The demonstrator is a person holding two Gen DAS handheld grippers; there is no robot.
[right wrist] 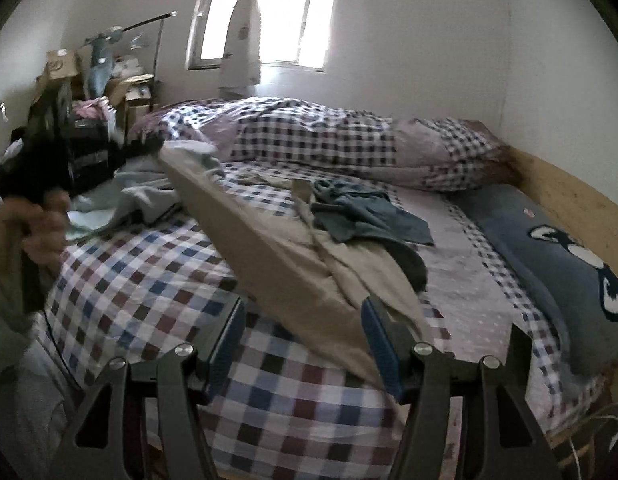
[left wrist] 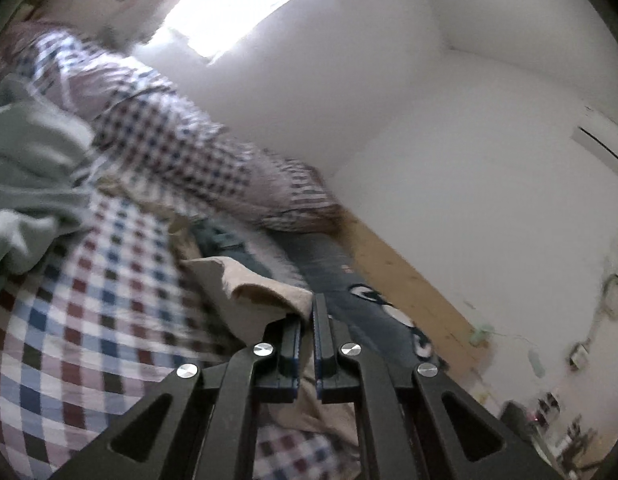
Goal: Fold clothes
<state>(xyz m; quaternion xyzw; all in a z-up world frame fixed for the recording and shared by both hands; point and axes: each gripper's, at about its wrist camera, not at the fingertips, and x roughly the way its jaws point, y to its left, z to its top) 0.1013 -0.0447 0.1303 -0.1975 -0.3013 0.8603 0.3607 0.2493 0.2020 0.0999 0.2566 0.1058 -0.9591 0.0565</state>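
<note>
A beige garment (right wrist: 277, 248) stretches across the checked bed (right wrist: 141, 284), with its far corner lifted off the sheet. My left gripper (left wrist: 307, 310) is shut on that corner of the beige garment (left wrist: 261, 284). In the right wrist view the left gripper (right wrist: 153, 146) is a dark blur at the left, with a hand (right wrist: 29, 224) behind it. My right gripper (right wrist: 303, 308) stands open near the bed's front edge. The lower end of the beige garment lies between its blue pads (right wrist: 373, 320), which do not press on it.
A dark teal garment (right wrist: 365, 212) lies crumpled beyond the beige one and a pale green one (right wrist: 145, 196) to the left. A checked duvet (right wrist: 309, 132) is heaped along the wall. A grey cartoon pillow (right wrist: 549, 248) lies by the wooden bed frame (right wrist: 569, 196). Cluttered shelves (right wrist: 89, 92) stand at the left.
</note>
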